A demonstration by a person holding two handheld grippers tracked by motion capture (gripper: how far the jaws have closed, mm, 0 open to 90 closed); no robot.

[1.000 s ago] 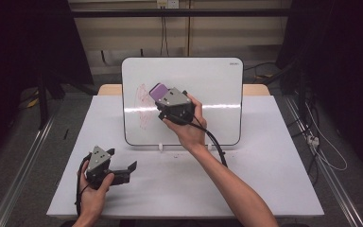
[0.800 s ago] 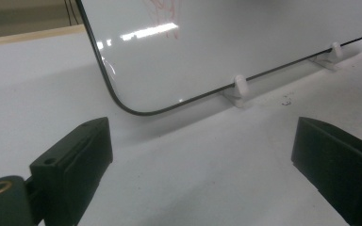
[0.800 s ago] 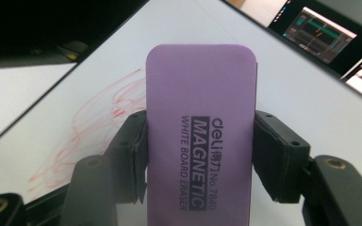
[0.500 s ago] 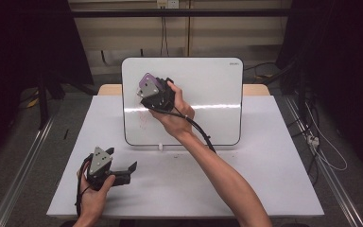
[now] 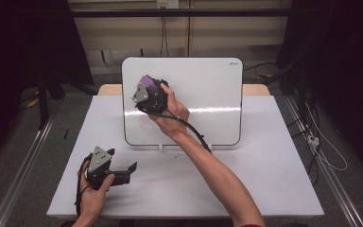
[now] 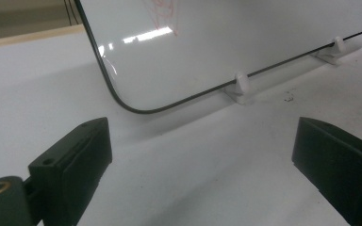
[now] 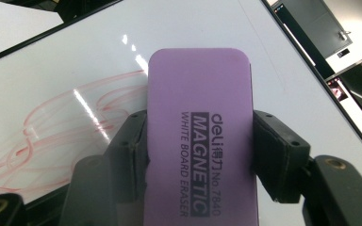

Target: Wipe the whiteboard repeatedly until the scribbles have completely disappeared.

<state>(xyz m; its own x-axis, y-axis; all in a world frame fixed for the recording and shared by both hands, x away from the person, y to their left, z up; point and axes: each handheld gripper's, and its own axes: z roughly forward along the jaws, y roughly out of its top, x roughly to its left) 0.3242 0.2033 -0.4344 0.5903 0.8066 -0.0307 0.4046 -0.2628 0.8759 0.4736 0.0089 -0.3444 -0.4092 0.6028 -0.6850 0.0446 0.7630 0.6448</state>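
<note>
High view first: the whiteboard (image 5: 203, 94) stands propped on small white feet toward the far side of the white tabletop (image 5: 264, 189), and the right tongs (image 5: 147, 91) press a purple eraser (image 5: 146, 82) against the board's upper left part, the hand (image 5: 170, 111) and forearm reaching up from the bottom edge. Faint red marker traces (image 5: 144, 124) show low on the board's left side, below the eraser, so the wiping looks to be under way and not finished. The left tongs (image 5: 131, 167) rest on the near left of the tabletop, well apart from the board, jaws spread and nothing between them. Left gripper view next: the two black jaws stand wide apart over bare tabletop, released, and beyond them the board's lower corner sits in its white clip feet (image 6: 239, 87); red scribble (image 6: 159, 12) remains at the top of that view, near a strip of glare. Right gripper view last: the jaws are clenched on the sides of the purple magnetic whiteboard eraser (image 7: 199, 136), its printed back facing the camera, its far end against the board. Looping red lines (image 7: 37, 136) lie to the left of the eraser, pale and smeared but clearly there, while the surface to its right looks clean. By this judgement part of the drawing is gone and the remaining red loops need further passes.
</note>
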